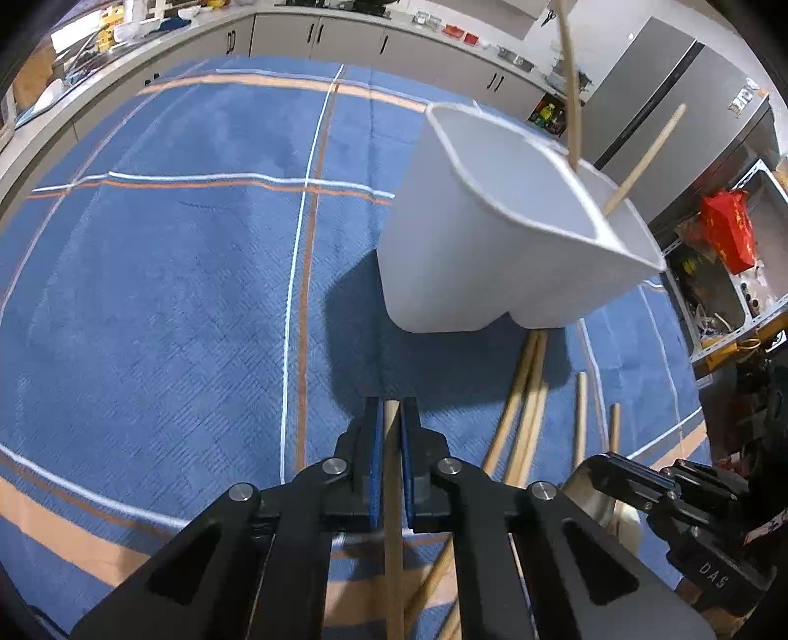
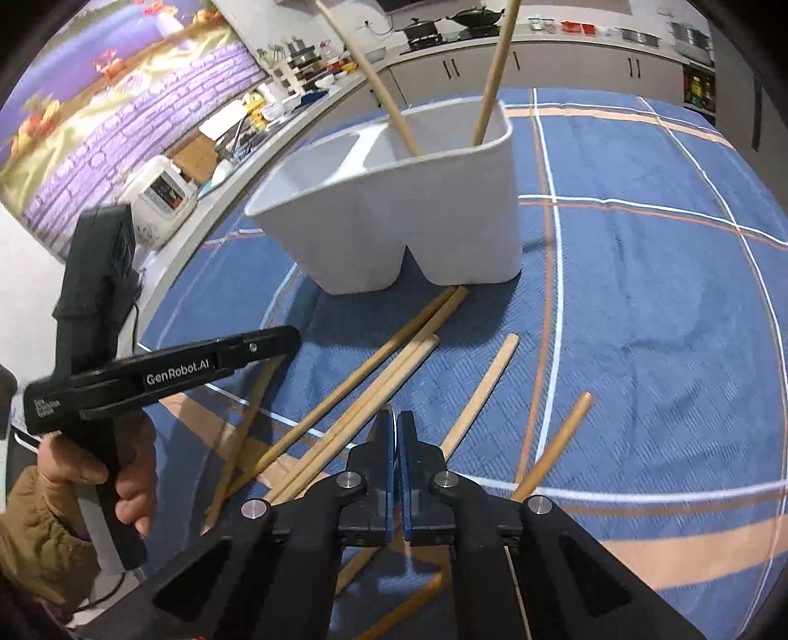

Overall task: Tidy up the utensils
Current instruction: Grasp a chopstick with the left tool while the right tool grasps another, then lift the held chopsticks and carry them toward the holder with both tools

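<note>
A white two-compartment holder (image 1: 473,256) stands on the blue cloth (image 1: 172,295); it also shows in the right wrist view (image 2: 394,231). Two wooden chopsticks (image 2: 492,74) stand in its right compartment. My left gripper (image 1: 391,418) is shut on a wooden chopstick (image 1: 392,517), held above the cloth in front of the holder. In the right wrist view the left gripper (image 2: 276,339) is at the left with that chopstick (image 2: 246,423) hanging below. My right gripper (image 2: 395,428) is shut and empty above several loose chopsticks (image 2: 374,384) on the cloth.
More loose chopsticks (image 1: 527,403) lie in front of the holder. The right gripper (image 1: 640,482) is at the lower right in the left wrist view. Kitchen counters (image 1: 344,29), a fridge (image 1: 679,108) and a rice cooker (image 2: 157,197) surround the table.
</note>
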`<state>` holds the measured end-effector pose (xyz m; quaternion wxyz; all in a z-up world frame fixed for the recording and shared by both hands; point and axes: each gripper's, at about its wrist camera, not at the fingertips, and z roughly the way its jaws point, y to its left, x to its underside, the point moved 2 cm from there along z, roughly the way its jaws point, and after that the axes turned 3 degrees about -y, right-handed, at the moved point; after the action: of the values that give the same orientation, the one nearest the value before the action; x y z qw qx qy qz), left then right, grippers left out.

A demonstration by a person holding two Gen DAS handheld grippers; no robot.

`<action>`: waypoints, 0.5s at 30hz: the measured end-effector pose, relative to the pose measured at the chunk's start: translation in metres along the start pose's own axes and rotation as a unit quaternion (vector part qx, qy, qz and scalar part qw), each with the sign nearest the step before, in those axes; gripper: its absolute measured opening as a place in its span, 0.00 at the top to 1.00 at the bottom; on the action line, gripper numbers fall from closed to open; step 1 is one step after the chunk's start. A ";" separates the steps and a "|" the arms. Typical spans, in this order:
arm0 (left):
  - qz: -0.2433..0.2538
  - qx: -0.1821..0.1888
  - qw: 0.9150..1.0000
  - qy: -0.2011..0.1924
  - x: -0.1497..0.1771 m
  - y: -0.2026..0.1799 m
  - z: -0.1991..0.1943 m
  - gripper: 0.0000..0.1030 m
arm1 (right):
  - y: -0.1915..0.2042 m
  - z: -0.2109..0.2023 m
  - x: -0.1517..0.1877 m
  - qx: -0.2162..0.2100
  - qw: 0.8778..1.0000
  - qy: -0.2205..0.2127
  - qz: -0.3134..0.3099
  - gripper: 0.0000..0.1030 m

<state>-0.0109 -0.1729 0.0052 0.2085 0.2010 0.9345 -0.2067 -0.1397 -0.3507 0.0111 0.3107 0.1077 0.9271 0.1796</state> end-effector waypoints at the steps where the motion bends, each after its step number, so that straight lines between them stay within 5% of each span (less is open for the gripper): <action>1: 0.001 0.002 1.000 -0.006 0.001 -0.001 -0.006 0.94 | 0.001 -0.005 0.001 0.000 1.000 -0.005 0.000 0.98; 15: -0.006 0.016 0.988 -0.151 0.019 -0.014 -0.126 0.94 | 0.023 -0.089 0.003 0.023 0.995 -0.090 -0.018 0.98</action>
<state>-0.0716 -0.1199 0.1045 0.3426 0.1656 0.8901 -0.2508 -0.1951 -0.3526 0.0844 0.3938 0.1141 0.9010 0.1418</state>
